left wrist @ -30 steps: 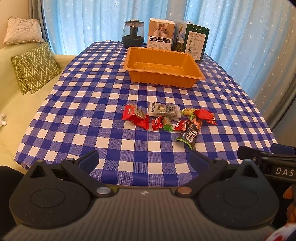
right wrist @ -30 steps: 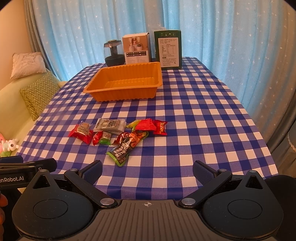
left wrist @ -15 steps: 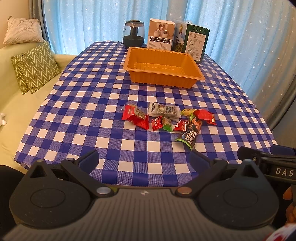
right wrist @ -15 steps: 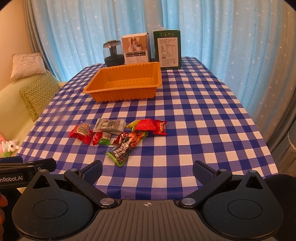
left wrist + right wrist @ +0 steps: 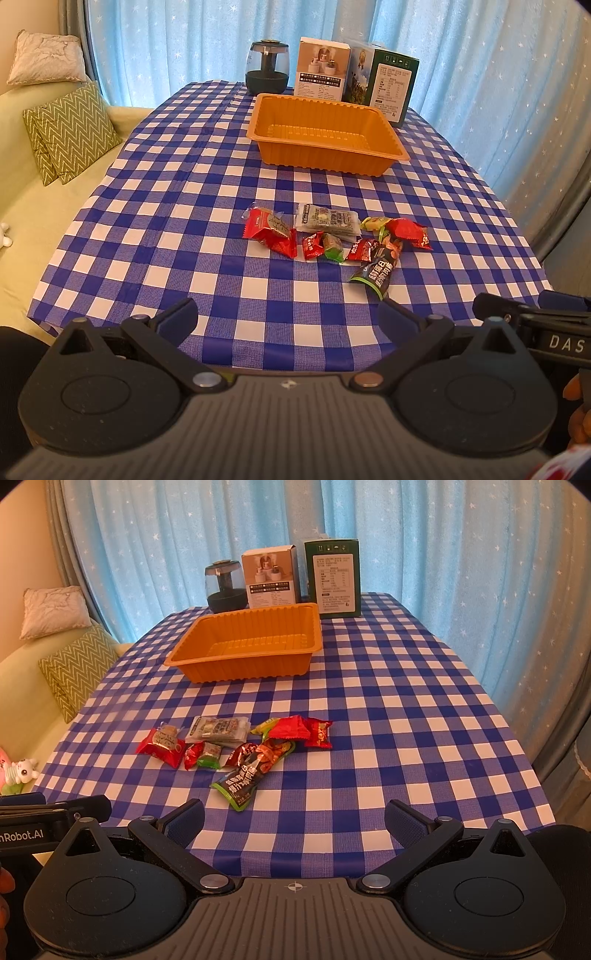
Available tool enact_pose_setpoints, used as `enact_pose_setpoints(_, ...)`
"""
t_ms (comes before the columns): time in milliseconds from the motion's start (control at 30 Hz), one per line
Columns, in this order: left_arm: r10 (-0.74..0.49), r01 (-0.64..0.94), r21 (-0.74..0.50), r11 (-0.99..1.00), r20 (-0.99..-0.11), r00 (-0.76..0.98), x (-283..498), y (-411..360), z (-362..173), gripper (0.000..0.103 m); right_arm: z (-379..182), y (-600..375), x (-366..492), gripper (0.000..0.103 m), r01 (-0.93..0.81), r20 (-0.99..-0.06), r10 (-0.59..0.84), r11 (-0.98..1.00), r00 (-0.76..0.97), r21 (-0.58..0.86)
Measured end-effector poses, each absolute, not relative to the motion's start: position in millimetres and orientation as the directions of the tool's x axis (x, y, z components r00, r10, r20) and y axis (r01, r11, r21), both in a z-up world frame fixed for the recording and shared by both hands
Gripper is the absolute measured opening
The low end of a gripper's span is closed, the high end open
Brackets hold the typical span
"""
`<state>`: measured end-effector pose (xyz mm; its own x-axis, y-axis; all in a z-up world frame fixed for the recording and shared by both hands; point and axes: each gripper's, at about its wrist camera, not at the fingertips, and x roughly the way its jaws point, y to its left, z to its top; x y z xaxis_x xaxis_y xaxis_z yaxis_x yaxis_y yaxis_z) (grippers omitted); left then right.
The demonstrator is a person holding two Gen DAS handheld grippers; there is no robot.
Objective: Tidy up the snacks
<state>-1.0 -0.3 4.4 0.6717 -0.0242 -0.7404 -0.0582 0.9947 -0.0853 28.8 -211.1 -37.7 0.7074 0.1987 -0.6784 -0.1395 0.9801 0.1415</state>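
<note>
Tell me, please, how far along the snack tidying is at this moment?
Nothing looks done yet: the orange tray holds no snacks. Nothing is in hand either; the left gripper and right gripper are both open at the near table edge. Left to do: the whole pile of snacks on the checked cloth.

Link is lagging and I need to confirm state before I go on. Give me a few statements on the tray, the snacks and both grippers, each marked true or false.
1. The orange tray already holds several snacks. False: no snack shows inside it.
2. The snack packets lie in a loose cluster on the checked tablecloth, nearer the grippers than the tray. True.
3. The left gripper is shut on a red packet. False: its jaws stand wide apart with nothing between them.
4. The right gripper is open and holds nothing. True.
5. The green box stands upright behind the tray. True.
6. The dark long packet lies apart from all the other snacks. False: its far end sits among the cluster.
</note>
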Motion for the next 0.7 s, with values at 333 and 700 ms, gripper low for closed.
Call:
enact_pose_setpoints(333, -0.041, -0.056, -0.107, 0.993, -0.733, 0.679, 1, 4, 6, 0.103, -39, -210, 29, 0.103, -0.132, -0.670, 0.198, 0.980, 0.715, 0.148)
enact_pose_setpoints(700, -0.039, -0.034, -0.087, 0.996, -0.724, 0.689, 35, 22, -3, 0.096, -49, -192, 57, 0.087, -0.148, -0.658, 0.238, 0.971, 0.715, 0.190)
